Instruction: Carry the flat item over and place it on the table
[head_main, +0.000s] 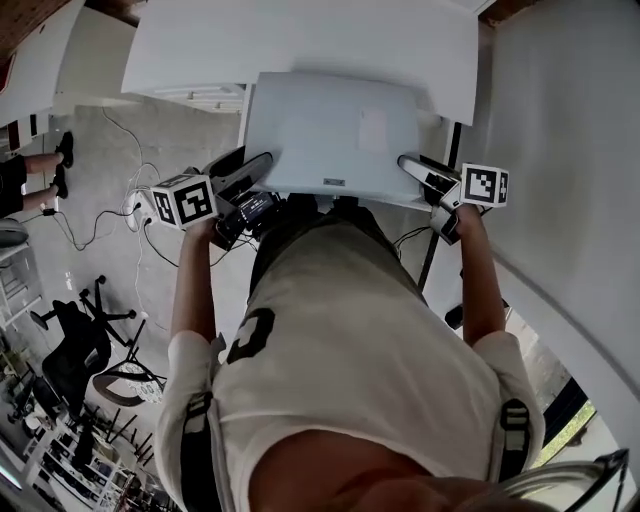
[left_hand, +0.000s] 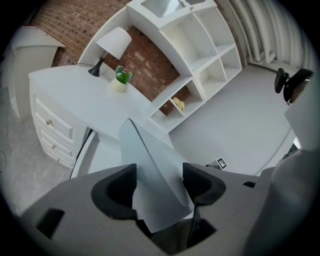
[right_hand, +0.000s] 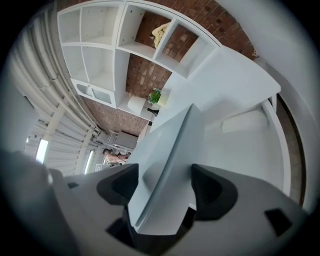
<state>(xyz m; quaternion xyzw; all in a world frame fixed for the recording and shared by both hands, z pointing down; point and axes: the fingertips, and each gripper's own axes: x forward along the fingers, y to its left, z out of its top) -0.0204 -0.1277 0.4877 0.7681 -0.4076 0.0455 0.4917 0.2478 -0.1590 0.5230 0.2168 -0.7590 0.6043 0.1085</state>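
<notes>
**Head view: one pale flat slab clamped between two grippers, at the near edge of the white table**

Nearest is the person's white shirt (head_main: 350, 330), with a single dark printed figure on its left side, too warped to read. Beyond the chest are two grippers, each carrying one marker cube (head_main: 185, 200) patterned in black and white squares without letters.

The left gripper (head_main: 250, 172) grasps the left edge of the flat item (head_main: 335, 135), and the right gripper (head_main: 418, 168) grasps its right edge. In each gripper view the slab fills the gap between the two dark pads, with both pads against it.

There is one flat item: a thin, smooth, pale grey-blue rectangle with rounded corners, much like a closed laptop. Its top shows a faint lighter rectangle to the right of centre. A small label (head_main: 333, 182) sits at the middle of the near edge, too small to read. The slab lies roughly level between the hands, and its far part overlaps the near edge of the white table (head_main: 300, 45).

Farther off, the left gripper view shows one white desk (left_hand: 70, 90) with drawers. On it stand one lamp (left_hand: 112, 45) and one potted plant (left_hand: 121, 79). Behind them one white shelf unit (left_hand: 200, 45) stands against a brick wall (left_hand: 75, 25).
</notes>
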